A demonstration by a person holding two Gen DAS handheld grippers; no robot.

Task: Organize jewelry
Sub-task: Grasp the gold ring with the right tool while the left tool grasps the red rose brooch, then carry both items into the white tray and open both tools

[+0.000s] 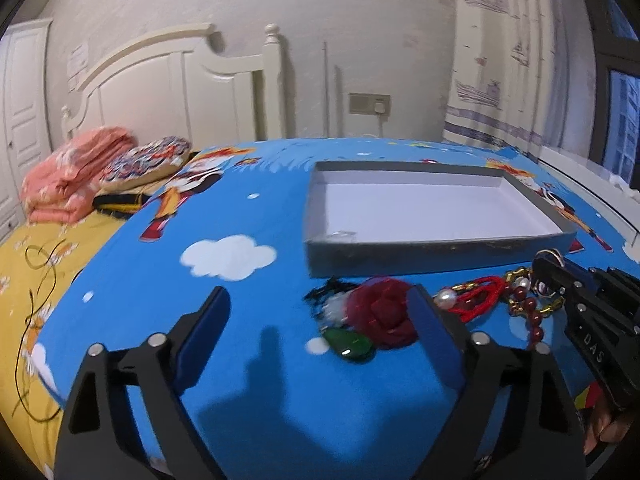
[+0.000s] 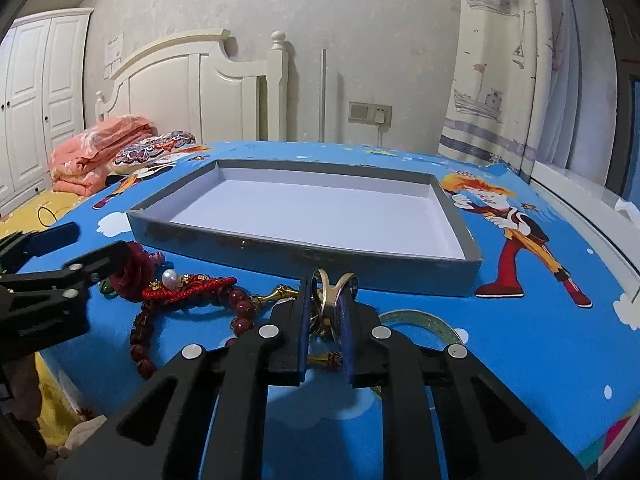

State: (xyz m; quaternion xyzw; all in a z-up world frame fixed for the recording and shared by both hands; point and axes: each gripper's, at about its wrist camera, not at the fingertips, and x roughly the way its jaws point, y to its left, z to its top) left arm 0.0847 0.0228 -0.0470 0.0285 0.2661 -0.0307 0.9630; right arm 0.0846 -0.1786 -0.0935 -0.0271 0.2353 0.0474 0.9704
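A shallow grey tray (image 1: 400,258) (image 2: 320,266) with a white floor lies on the blue cartoon cloth, and nothing shows inside it. In front of it the jewelry is spread out: a dark red rose brooch (image 1: 380,314) (image 2: 134,272), a green pendant (image 1: 350,345), a red cord with a pearl (image 1: 480,292) (image 2: 188,286), a dark red bead bracelet (image 1: 534,316) (image 2: 240,314) and a green bangle (image 2: 434,322). My left gripper (image 1: 320,304) (image 2: 100,240) is open, its right finger beside the brooch. My right gripper (image 2: 328,286) (image 1: 550,270) is shut on a gold ring (image 2: 332,300) just above the cloth, near the tray's front wall.
The blue cloth (image 1: 240,360) covers a raised surface beside a bed with a yellow sheet (image 1: 36,264). Folded pink bedding (image 1: 76,176) and a patterned pillow (image 1: 148,164) lie at the left. A curtain (image 2: 500,60) and a window ledge (image 2: 580,200) stand at the right.
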